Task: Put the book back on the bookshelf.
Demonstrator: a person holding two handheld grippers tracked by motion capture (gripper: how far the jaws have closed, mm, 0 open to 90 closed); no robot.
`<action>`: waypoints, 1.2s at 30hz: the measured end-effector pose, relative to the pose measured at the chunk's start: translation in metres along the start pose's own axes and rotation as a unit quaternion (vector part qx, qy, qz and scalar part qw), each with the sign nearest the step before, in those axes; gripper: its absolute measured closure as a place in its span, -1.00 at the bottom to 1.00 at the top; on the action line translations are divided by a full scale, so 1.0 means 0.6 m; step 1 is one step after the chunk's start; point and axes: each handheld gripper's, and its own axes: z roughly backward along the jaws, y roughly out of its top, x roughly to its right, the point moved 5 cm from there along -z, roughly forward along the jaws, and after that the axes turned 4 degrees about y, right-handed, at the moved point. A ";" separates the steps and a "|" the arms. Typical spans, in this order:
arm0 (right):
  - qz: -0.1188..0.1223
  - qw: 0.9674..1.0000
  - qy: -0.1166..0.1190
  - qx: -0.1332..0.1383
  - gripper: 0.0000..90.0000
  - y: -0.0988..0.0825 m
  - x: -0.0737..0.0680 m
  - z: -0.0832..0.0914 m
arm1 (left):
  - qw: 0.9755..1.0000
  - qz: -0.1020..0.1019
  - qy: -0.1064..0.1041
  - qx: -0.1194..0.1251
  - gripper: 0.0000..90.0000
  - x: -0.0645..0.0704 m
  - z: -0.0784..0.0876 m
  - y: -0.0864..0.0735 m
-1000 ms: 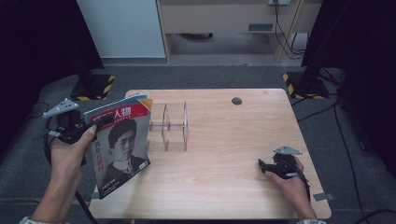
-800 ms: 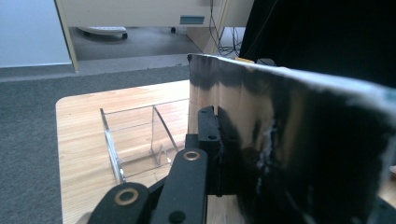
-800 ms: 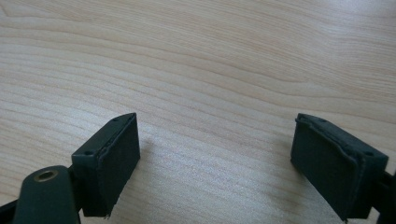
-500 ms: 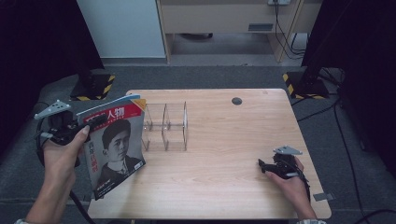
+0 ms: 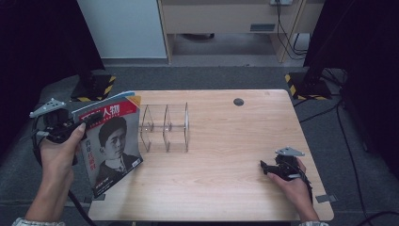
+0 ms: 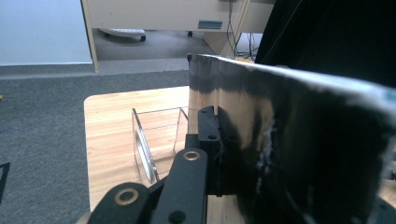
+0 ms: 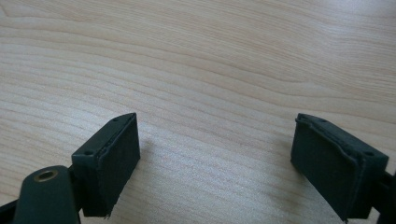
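Note:
A magazine [image 5: 110, 143] with a red title band and a black-and-white portrait cover is held tilted above the table's left edge. My left gripper [image 5: 75, 127] is shut on its left edge; in the left gripper view its glossy dark cover [image 6: 299, 154] is pinched between the jaws at my left gripper [image 6: 217, 149]. A clear acrylic rack [image 5: 164, 127] with upright dividers stands just right of the magazine, also seen as the rack [image 6: 154, 140]. My right gripper [image 5: 264, 168] rests low at the table's right front, jaws wide apart over bare wood, my right gripper [image 7: 215, 154] holding nothing.
The wooden table [image 5: 235, 141] has a round cable hole [image 5: 238, 101] near its back edge. Dark carpet surrounds it, with black stands on yellow-striped bases [image 5: 96, 87] at the left and right, and cabinets behind.
My left gripper has carried the magazine leftward and slightly down, away from the rack. The right gripper has stayed put.

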 end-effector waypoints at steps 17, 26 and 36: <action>0.000 1.000 0.000 0.000 -0.65 0.000 0.000 0.000 | 1.000 0.009 0.026 0.007 0.93 -0.027 -0.035 0.022; 0.000 1.000 0.000 0.000 -0.65 0.000 0.000 0.000 | 0.999 0.007 0.028 0.015 0.93 -0.027 -0.046 0.034; 0.000 1.000 0.000 0.000 -0.65 0.000 0.000 0.000 | 0.999 0.002 0.029 0.013 0.93 -0.023 -0.062 0.034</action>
